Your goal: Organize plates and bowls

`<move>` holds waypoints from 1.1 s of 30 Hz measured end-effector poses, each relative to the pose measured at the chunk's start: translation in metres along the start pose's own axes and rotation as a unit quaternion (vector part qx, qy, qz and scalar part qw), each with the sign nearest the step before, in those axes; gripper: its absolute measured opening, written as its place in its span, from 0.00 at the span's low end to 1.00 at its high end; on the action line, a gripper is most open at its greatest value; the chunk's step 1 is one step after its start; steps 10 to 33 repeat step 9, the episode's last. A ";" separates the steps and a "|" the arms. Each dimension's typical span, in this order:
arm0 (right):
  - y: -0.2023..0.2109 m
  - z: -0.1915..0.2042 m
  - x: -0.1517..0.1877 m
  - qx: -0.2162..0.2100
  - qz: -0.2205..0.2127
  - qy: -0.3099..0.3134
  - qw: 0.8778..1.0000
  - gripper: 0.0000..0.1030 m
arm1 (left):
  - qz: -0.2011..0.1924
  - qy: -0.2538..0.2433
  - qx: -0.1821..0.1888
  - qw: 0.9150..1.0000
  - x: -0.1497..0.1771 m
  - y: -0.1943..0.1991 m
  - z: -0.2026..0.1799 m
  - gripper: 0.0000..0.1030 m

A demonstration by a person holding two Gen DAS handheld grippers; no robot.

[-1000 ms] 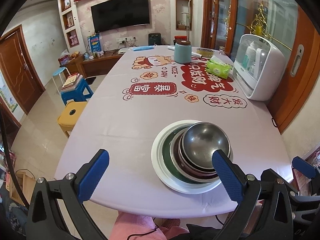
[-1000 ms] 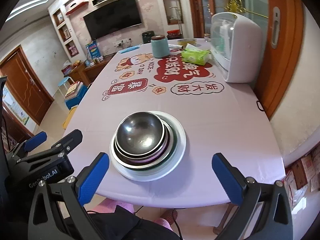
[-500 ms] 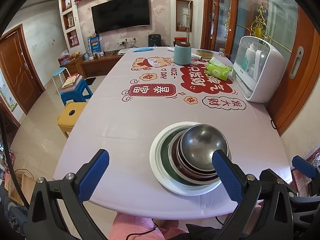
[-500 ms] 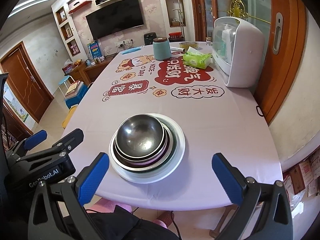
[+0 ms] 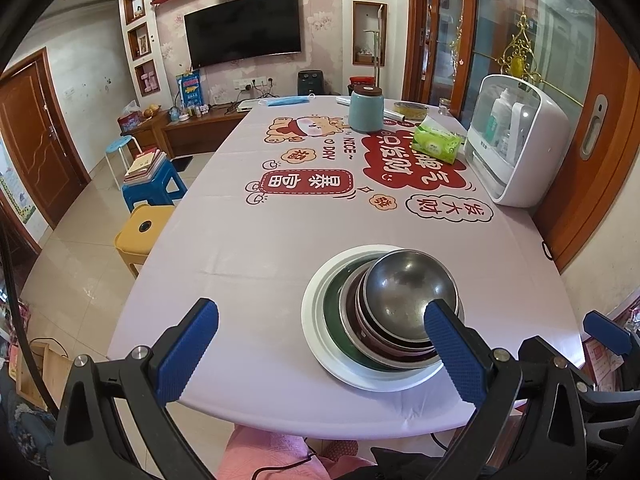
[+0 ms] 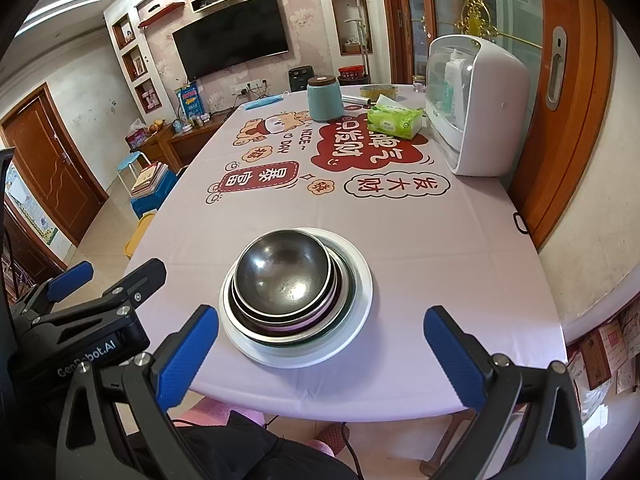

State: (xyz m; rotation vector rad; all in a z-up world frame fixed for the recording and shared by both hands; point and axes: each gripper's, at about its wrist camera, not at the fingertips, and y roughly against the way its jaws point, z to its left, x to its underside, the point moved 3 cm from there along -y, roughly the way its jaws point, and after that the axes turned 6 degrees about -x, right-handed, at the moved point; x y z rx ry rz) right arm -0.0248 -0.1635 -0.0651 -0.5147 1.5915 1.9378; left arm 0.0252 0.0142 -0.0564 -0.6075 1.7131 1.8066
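At the near edge of the table (image 6: 420, 240), a stack of dishes waits: a steel bowl (image 6: 282, 276) nested on top of further bowls and plates, all seated on a wide white plate (image 6: 356, 312). We hold both tools short of it, at the table's near edge. The left gripper (image 5: 320, 340) has its blue fingers spread wide and empty, its right finger pad (image 5: 450, 344) showing in front of the stack's near rim in the left wrist view. The right gripper (image 6: 320, 344) is likewise spread wide with nothing between its fingers, and the stack sits between and beyond them in its own view.

We judge the step in hand to be the reach for the top bowl, or else the stack is already finished; the pictures do not settle which. If we are to lift the bowl, we would bring one finger over the rim and one outside it, close on the thin steel wall, and raise it straight up so the pieces beneath do not drag with it. Polished steel is likely to be slick, so a pinch low on the wall seems safer than one at the lip. How many pieces lie under the top bowl we cannot count with confidence; the rims overlap closely.

The far half of the table carries a teal jar (image 6: 324, 98), a green tissue pack (image 6: 394, 122) and a white cabinet (image 6: 476, 108) along the right edge, all well apart from the stack.
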 end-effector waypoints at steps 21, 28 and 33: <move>0.000 0.001 -0.001 -0.002 -0.003 0.000 1.000 1.00 | -0.001 0.001 -0.001 1.000 0.000 0.000 0.000 0.99; 0.000 0.001 -0.001 -0.002 -0.003 0.000 1.000 1.00 | -0.001 0.001 -0.001 1.000 0.000 0.000 0.000 0.99; 0.000 0.001 -0.001 -0.002 -0.003 0.000 1.000 1.00 | -0.001 0.001 -0.001 1.000 0.000 0.000 0.000 0.99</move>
